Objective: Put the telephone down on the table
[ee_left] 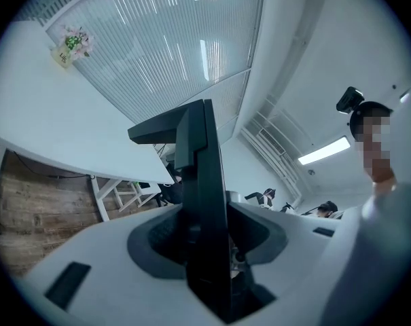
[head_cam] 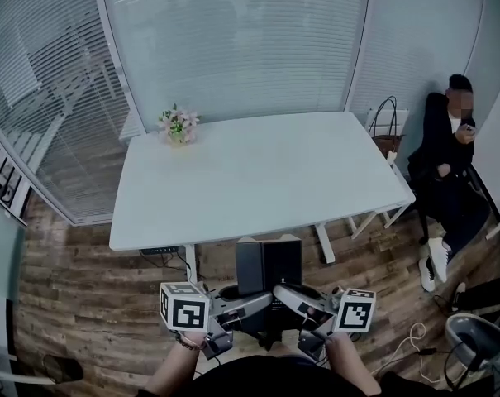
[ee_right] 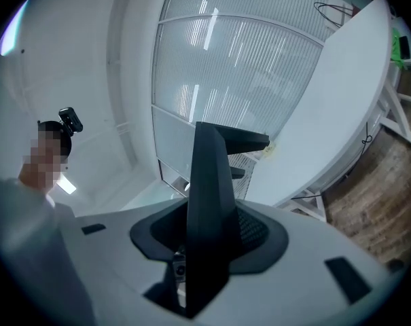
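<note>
The telephone [head_cam: 269, 265] is a black boxy thing held upright between both grippers, in front of the near edge of the white table [head_cam: 258, 180] and above the wooden floor. My left gripper [head_cam: 246, 303] clamps it from the left and my right gripper [head_cam: 297, 298] from the right. In the left gripper view the black telephone [ee_left: 204, 182] stands edge-on between the jaws of the left gripper [ee_left: 206, 250], with the table [ee_left: 42, 121] beyond. In the right gripper view the telephone [ee_right: 208, 195] sits the same way in the right gripper [ee_right: 205, 243], the table [ee_right: 348, 94] ahead.
A small pot of pink flowers [head_cam: 178, 126] stands at the table's far left corner. A person [head_cam: 448, 139] sits at the right by a white chair [head_cam: 390, 122] with a bag. Glass walls with blinds close the back and left. A grey bin [head_cam: 477, 337] stands at the lower right.
</note>
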Tool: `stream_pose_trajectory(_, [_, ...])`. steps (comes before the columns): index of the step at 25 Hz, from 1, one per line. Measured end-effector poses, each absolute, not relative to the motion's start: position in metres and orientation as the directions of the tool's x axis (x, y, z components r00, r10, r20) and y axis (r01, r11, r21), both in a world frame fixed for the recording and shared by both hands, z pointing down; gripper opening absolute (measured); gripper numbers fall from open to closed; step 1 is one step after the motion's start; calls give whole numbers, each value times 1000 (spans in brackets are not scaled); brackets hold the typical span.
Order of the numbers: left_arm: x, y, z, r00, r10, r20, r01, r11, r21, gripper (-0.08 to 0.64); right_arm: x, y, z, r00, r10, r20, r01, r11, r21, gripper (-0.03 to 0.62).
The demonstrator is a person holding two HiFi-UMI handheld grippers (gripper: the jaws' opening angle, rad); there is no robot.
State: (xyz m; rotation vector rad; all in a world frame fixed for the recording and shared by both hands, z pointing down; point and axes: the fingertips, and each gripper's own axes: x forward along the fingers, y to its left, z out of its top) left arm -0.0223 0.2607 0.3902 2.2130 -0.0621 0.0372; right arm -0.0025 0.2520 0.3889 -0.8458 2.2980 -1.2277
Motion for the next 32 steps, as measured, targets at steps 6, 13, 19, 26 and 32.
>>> stream_pose_trajectory(6, [-10,233,388,997,-61,53,-79,-593,801,199,10,223,386,-758,-649,-64,-304,438,-846,166])
stream_pose_trajectory(13, [5,195,382,994,-98,50,-99,-593,799,199,24,185,380,-781,-621,-64,-289,450,-845,166])
stream_pose_trajectory(19, [19,171,383,989,-138,49,-121,-590,798,199,38,160,382,-803,-592,-66,-271,462,-845,167])
stream_pose_trajectory(26, [21,151,383,982,-183,46,-146,-583,799,199,38,139,381,-828,-558,-64,-251,471,-846,170])
stream_pose_trajectory(32, [7,145,385,979,-194,60,-164,-576,801,199,24,133,384,-833,-548,-72,-231,464,-855,173])
